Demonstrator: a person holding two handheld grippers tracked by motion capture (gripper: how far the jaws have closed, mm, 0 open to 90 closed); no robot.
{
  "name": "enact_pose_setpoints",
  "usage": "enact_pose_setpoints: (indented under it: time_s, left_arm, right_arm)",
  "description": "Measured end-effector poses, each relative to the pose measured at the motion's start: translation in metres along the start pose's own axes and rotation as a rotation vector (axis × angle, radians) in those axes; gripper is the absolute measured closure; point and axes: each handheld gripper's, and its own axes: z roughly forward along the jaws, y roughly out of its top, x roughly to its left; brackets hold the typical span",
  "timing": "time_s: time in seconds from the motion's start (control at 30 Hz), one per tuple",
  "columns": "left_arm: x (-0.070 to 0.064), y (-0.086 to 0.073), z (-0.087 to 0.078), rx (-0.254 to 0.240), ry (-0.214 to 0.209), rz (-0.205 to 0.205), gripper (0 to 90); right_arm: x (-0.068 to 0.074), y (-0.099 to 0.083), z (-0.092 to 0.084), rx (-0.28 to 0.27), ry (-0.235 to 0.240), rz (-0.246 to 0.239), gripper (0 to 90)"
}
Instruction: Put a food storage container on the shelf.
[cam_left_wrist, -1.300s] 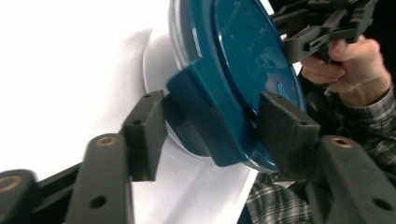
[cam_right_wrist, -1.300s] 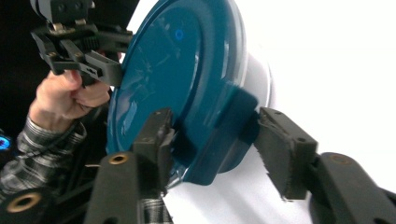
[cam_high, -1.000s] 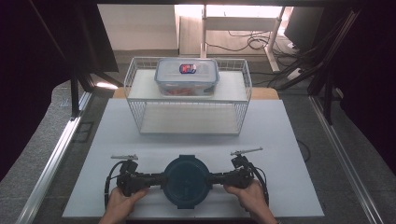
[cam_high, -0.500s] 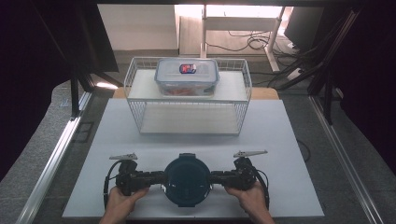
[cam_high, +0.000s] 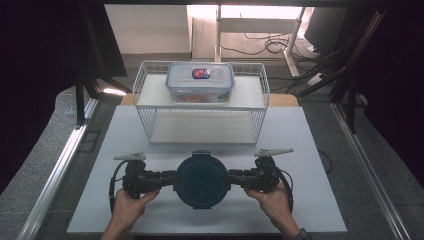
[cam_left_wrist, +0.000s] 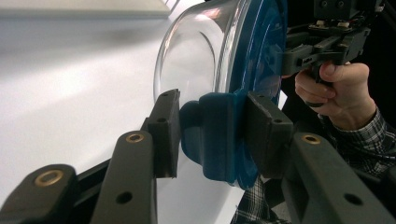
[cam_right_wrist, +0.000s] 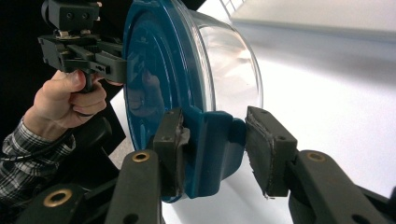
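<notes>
Round clear-glass container with dark blue latching lid (cam_high: 201, 181), at six o'clock on the white table (cam_high: 320, 200), was clamped by left gripper (cam_left_wrist: 212, 135) and right gripper (cam_right_wrist: 212, 147) on opposite lid tabs; judged rigid, heavy, slippery, breakable.

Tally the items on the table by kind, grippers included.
Round containers with blue lid: 1
Rectangular lidded containers: 1
Wire baskets: 1
Handheld grippers, left gripper and right gripper: 2
Total: 5
</notes>
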Motion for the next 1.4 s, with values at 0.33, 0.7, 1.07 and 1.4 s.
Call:
enact_pose_setpoints:
  time_s: [0.33, 0.7, 1.07, 1.4]
  left_arm:
    - [-0.007, 0.018, -0.005, -0.011, 0.010, 0.031, 58.9]
    - [-0.010, 0.039, -0.012, -0.040, 0.017, 0.045, 58.9]
    - [-0.019, 0.069, -0.026, -0.080, 0.027, 0.090, 58.9]
    - [-0.024, 0.102, -0.035, -0.118, 0.025, 0.118, 58.9]
  right_arm:
    - [0.003, 0.015, -0.007, -0.030, 0.003, -0.022, 58.3]
    - [0.006, 0.039, -0.011, -0.047, 0.002, -0.049, 58.3]
    - [0.017, 0.072, -0.018, -0.078, -0.001, -0.092, 58.3]
    - [0.026, 0.109, -0.028, -0.112, -0.009, -0.133, 58.3]
